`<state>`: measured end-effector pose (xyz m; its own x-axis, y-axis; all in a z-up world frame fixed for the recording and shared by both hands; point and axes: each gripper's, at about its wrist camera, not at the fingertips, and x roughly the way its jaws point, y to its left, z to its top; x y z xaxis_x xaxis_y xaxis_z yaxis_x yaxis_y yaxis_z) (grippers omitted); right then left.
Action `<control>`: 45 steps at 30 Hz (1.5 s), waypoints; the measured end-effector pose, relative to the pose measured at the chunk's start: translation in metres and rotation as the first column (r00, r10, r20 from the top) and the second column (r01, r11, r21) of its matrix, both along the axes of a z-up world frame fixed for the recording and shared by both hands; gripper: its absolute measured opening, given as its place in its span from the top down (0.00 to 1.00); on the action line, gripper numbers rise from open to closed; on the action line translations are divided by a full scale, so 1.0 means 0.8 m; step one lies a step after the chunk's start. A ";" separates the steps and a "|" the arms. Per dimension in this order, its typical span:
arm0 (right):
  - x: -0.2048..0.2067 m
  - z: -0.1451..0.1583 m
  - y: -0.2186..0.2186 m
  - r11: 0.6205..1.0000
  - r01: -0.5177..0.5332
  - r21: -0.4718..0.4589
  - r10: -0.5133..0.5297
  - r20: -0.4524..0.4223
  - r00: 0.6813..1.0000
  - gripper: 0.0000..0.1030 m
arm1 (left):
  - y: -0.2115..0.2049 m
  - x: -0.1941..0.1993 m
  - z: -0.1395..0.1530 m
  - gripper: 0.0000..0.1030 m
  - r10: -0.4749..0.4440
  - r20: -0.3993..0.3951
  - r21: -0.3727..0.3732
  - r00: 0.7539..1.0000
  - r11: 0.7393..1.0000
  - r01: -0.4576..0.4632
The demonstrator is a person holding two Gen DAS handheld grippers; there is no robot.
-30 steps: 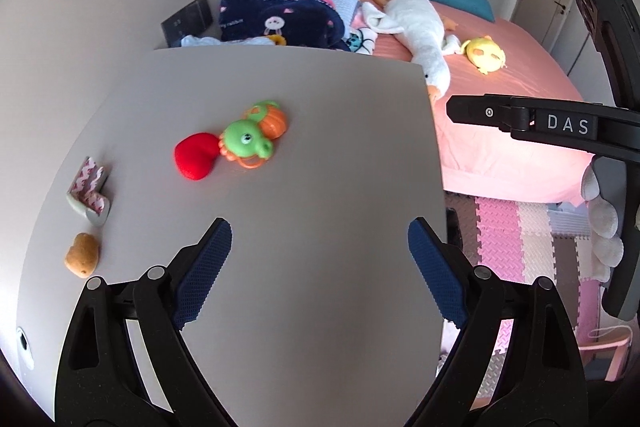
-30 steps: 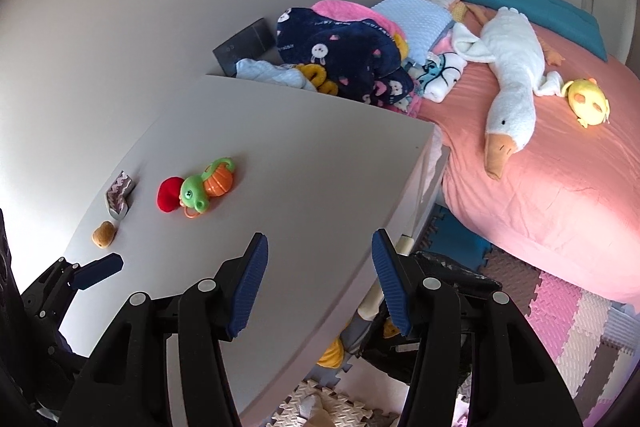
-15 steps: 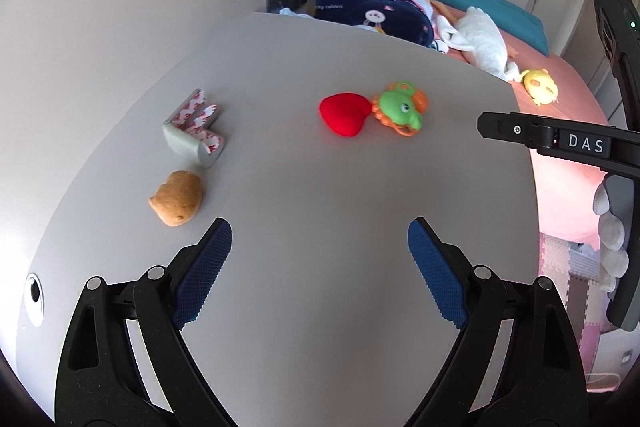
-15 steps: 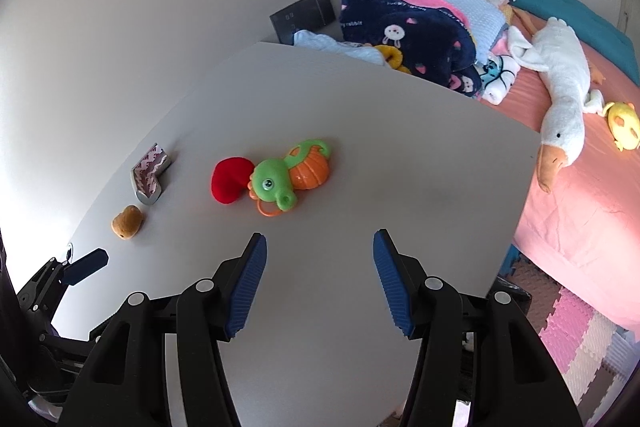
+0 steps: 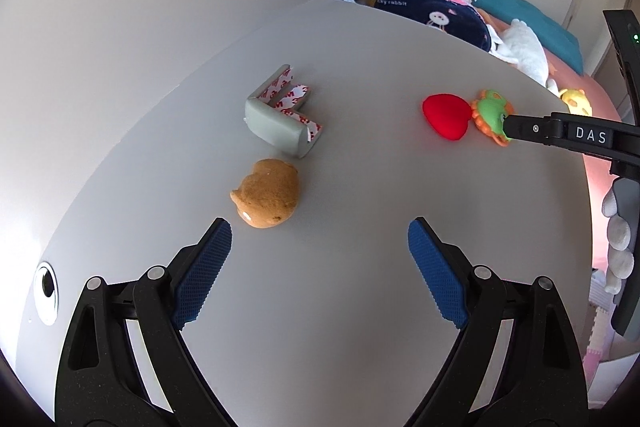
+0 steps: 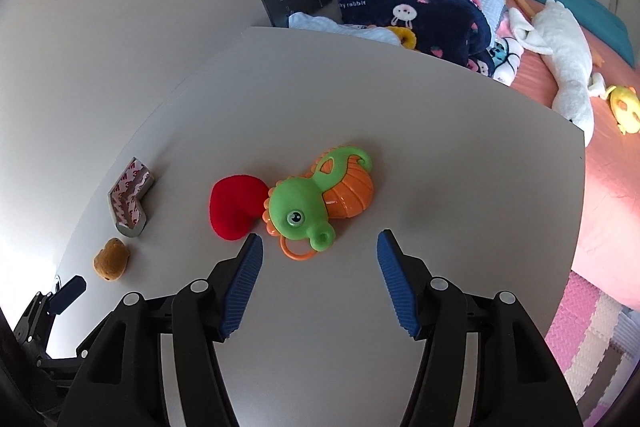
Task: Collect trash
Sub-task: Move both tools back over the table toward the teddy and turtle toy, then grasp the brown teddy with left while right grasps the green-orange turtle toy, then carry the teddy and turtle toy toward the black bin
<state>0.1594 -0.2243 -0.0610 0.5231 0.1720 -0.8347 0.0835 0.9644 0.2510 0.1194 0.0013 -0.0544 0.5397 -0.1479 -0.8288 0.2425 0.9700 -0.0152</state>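
Table [image 5: 360, 307] of pale grey, seen from both wrists; on it, four small things. Nearest to the left gripper [image 5: 320, 235]: brown crumpled lump [image 5: 267, 198], lying just beyond the left blue pad [image 5: 202, 275], not touched; fingers wide apart, holding nothing. Just behind the lump, near but apart: grey L-shaped corner guard [image 5: 280, 115] with red-and-white tape backing on its inner faces. Further to the right on the table: red heart-shaped soft piece [image 5: 447, 115], touching a green and orange seahorse toy [image 5: 491, 115], partly hidden there by the black bar of the other tool. In the right wrist view, same seahorse toy [image 6: 316, 203] flat on the table, its orange ring just in front of the right gripper [image 6: 318, 247]; fingers apart as well, empty, left pad [image 6: 242, 283] close to the heart. Beyond the table edge: pink bed [image 6: 612, 195] with navy blanket [image 6: 412, 11], white plush goose [image 6: 564, 55], yellow plush [image 6: 624, 103].
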 end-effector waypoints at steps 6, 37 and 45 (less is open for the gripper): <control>0.018 -0.008 0.007 0.999 0.035 -0.021 -0.035 0.002 0.999 0.37 | 0.013 0.015 -0.010 0.16 0.022 -0.016 -0.004 1.000 1.000 -0.022; 0.017 -0.015 -0.009 0.993 0.014 -0.118 -0.011 0.030 0.999 0.65 | 0.020 0.022 -0.019 0.65 0.038 -0.053 -0.063 0.998 0.997 -0.041; -0.007 0.004 -0.030 0.995 0.022 -0.096 -0.017 0.050 0.999 0.65 | -0.007 0.007 0.003 0.65 0.002 -0.017 -0.066 1.000 0.998 -0.003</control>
